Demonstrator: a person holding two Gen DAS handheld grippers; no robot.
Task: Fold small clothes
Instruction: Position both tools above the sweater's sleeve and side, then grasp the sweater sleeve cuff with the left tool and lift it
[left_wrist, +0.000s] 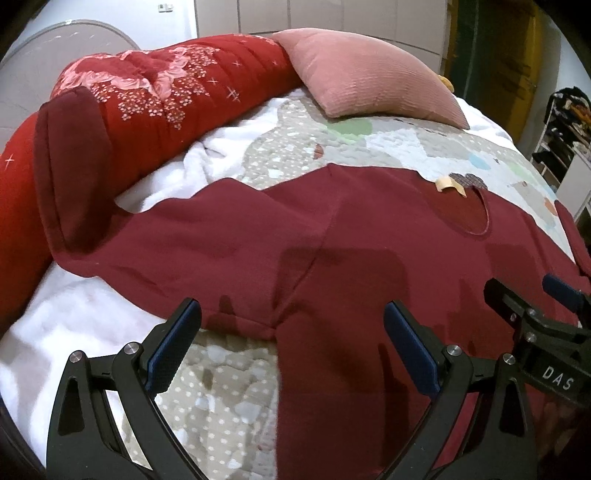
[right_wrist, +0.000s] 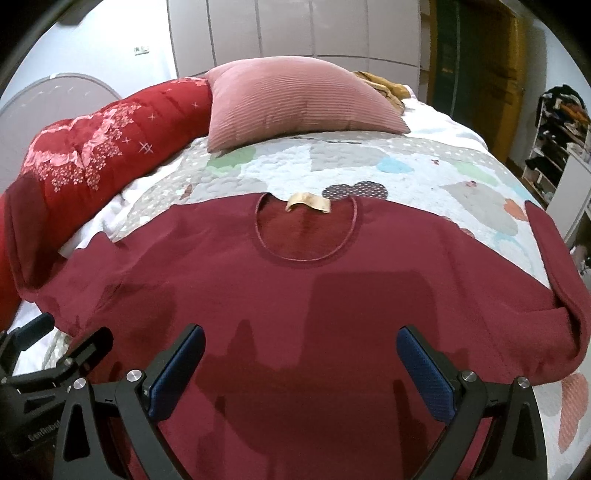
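Note:
A dark red long-sleeved top lies spread flat on the bed, neck hole with a beige label at the far side. It also shows in the left wrist view. Its left sleeve rests up against the red bolster; its right sleeve bends back near the bed's right edge. My left gripper is open and empty above the top's left side. My right gripper is open and empty above the middle of the top. The right gripper also shows in the left wrist view.
The bed has a patchwork quilt over a white blanket. A pink cushion and a red flowered bolster lie at the far side. A shelf rack stands to the right, wardrobe doors behind.

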